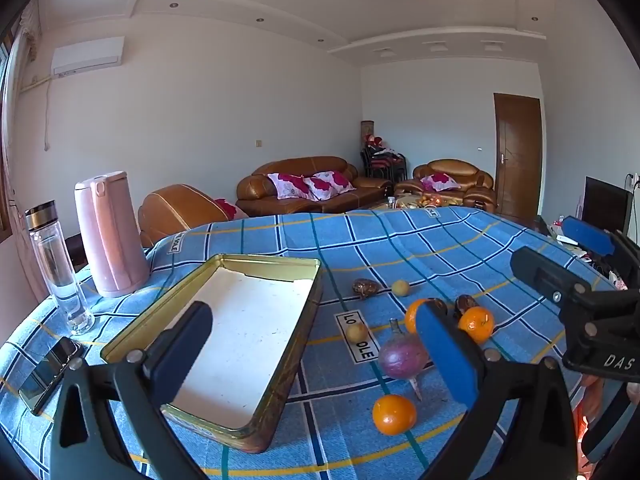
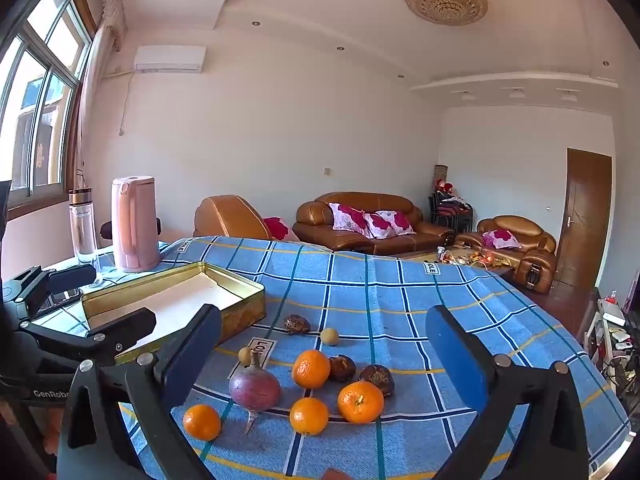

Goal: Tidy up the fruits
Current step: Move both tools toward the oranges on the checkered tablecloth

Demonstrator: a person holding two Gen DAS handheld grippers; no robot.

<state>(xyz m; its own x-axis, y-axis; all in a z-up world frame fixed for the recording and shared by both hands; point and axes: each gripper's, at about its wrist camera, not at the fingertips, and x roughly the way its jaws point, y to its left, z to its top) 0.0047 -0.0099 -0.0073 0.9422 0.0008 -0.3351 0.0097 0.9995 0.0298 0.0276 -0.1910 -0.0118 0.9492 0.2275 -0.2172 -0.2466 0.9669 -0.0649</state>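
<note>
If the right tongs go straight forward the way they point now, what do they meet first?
Probably the oranges: the right tongs, open and tilted slightly down, aim at the orange in the fruit cluster on the tablecloth. Depth is unclear, so a nearer orange might come first.

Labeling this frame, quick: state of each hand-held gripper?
Left hand-held gripper: open, holding nothing, over the tin tray.
Right hand-held gripper: open, holding nothing, above the oranges.

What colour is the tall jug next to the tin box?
The jug is pale pink, clearest in the right wrist view.
</note>
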